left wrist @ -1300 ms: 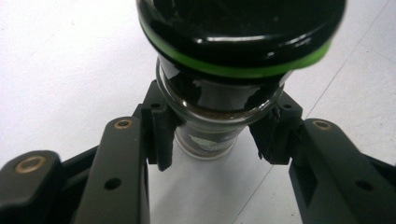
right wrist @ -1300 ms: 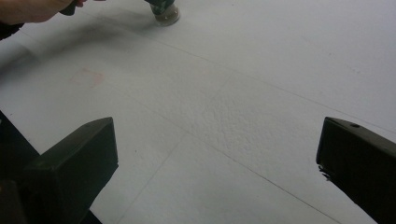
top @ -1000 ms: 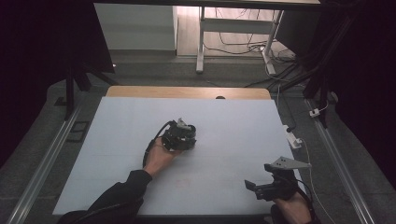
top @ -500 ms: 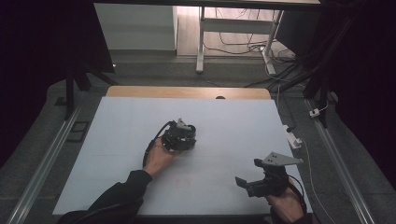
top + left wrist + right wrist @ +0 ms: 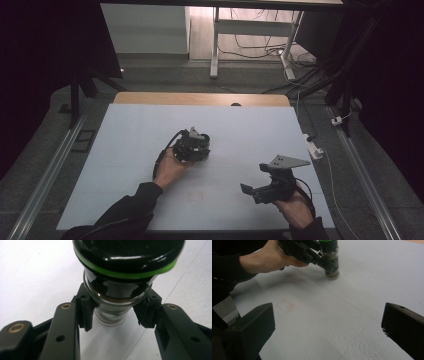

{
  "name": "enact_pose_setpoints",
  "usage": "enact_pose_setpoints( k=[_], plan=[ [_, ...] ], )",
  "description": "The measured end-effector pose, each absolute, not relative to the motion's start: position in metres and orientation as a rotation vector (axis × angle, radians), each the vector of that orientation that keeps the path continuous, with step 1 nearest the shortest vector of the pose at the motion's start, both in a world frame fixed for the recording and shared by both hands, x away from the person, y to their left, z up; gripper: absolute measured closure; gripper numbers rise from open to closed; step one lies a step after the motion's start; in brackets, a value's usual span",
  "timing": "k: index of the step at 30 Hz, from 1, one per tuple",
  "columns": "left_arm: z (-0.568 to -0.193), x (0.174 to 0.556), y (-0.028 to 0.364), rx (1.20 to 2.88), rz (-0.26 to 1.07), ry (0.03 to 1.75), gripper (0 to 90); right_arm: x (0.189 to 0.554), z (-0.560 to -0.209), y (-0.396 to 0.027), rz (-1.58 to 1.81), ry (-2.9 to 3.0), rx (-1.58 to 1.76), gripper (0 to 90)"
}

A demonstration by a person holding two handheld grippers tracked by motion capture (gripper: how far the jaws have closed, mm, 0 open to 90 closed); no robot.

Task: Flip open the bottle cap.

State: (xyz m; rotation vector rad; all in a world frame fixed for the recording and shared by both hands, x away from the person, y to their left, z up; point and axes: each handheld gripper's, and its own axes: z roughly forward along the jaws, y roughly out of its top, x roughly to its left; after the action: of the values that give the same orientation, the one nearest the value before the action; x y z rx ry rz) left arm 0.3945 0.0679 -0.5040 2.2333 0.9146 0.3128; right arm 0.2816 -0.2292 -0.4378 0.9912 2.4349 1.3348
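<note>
Mid-table point(image 5: 125, 150), jar point(image 5: 330, 257) standing upright on the white sheet, left gripper point(image 5: 115, 312) clamped round its glass body under the green-banded lid point(image 5: 127, 255), right gripper point(image 5: 257, 190) low at near right, jaws wide apart, nothing between them

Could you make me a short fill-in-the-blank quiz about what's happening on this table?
1. The left gripper is clamped on a small glass ____.
2. The ring around the jar's black lid is ____.
3. The right gripper's jaws stand ____ with nothing between them.
4. The jar rests on a ____ table.

Missing words: jar; green; open; white
</note>
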Motion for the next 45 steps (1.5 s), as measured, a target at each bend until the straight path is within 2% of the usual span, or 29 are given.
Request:
enact_pose_setpoints(
  k=[45],
  plan=[
    [-0.505, 0.395, 0.069, 2.235, 0.314, 0.898, 54.0, 0.357, -0.451, -0.149, 1.223, 2.523, 0.905, 1.5]
  ],
)
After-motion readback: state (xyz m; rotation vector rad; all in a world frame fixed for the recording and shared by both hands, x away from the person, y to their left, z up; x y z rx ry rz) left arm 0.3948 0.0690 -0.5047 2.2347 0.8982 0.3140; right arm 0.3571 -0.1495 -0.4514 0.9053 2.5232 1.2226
